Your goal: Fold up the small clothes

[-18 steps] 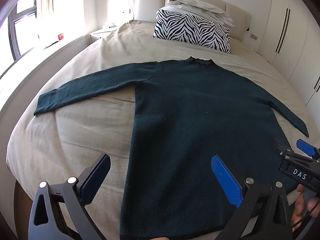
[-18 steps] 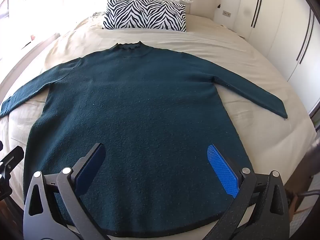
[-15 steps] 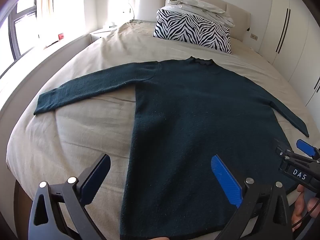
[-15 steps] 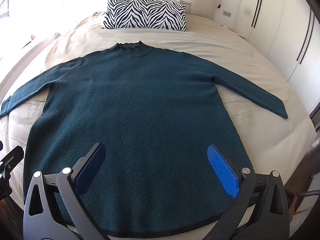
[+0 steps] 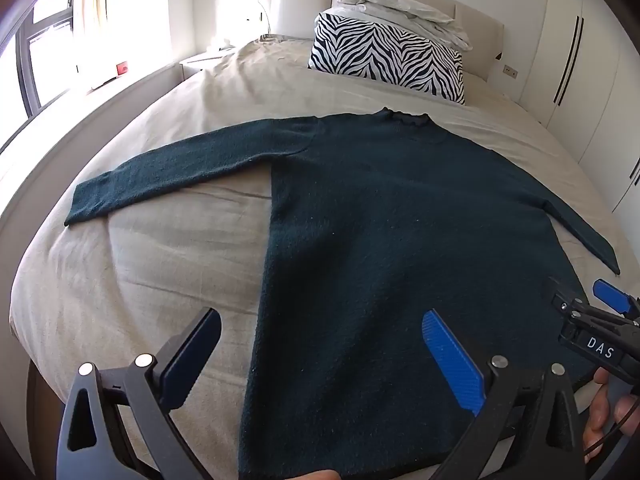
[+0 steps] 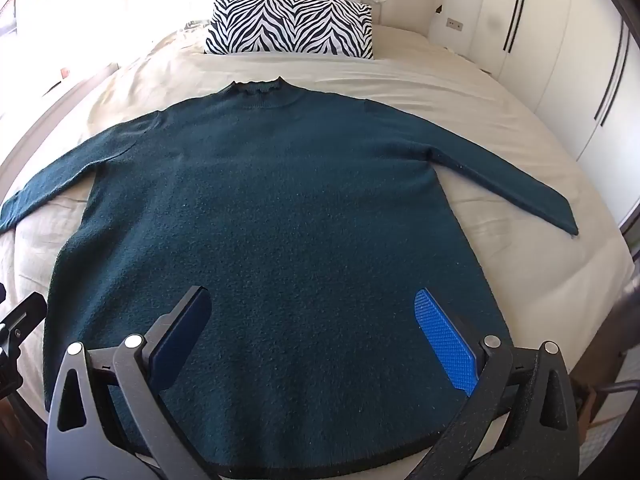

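A dark teal long-sleeved sweater (image 5: 380,220) lies flat on the beige bed (image 5: 160,264), both sleeves spread out, collar toward the headboard; it also fills the right wrist view (image 6: 280,220). My left gripper (image 5: 320,352) is open and empty above the sweater's lower left side, near the hem. My right gripper (image 6: 312,332) is open and empty above the lower middle of the sweater, near the hem. The right gripper also shows at the right edge of the left wrist view (image 5: 592,320).
A zebra-print pillow (image 5: 384,60) with a folded pale duvet (image 5: 404,10) on it rests against the headboard. White wardrobe doors (image 6: 560,60) stand to the right. A window and ledge (image 5: 60,60) run along the left. The bed's foot edge is just below the grippers.
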### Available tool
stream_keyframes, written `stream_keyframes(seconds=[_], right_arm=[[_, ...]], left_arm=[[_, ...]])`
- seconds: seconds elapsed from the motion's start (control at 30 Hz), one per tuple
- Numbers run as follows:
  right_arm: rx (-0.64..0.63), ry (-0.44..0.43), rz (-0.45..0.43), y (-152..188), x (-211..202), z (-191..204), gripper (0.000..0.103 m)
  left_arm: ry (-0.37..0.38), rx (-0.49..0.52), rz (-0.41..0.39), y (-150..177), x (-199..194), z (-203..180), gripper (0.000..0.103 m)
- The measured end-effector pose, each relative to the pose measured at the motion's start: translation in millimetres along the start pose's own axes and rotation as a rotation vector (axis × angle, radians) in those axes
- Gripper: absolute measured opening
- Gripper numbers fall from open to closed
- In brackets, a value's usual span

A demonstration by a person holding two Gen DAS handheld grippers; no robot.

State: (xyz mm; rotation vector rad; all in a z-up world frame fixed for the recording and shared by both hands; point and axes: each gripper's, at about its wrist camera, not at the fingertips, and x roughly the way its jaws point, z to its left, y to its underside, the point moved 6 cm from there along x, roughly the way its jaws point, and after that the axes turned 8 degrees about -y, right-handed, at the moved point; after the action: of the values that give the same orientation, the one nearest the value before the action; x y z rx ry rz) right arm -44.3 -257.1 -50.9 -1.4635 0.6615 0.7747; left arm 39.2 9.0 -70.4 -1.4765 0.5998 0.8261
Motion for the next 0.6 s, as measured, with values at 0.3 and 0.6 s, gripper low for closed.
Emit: stream_keyframes(seconds=[0.3, 0.6], right_arm=[[0.010, -0.006, 0.016, -3, 10, -4, 0.103], [0.028, -0.016, 0.037, -10, 27, -13, 0.103]], left_arm=[[-0.002, 0.004, 0.022, -3, 11, -4, 0.103], [0.033, -0.007, 0.052, -9, 23, -16, 0.103]])
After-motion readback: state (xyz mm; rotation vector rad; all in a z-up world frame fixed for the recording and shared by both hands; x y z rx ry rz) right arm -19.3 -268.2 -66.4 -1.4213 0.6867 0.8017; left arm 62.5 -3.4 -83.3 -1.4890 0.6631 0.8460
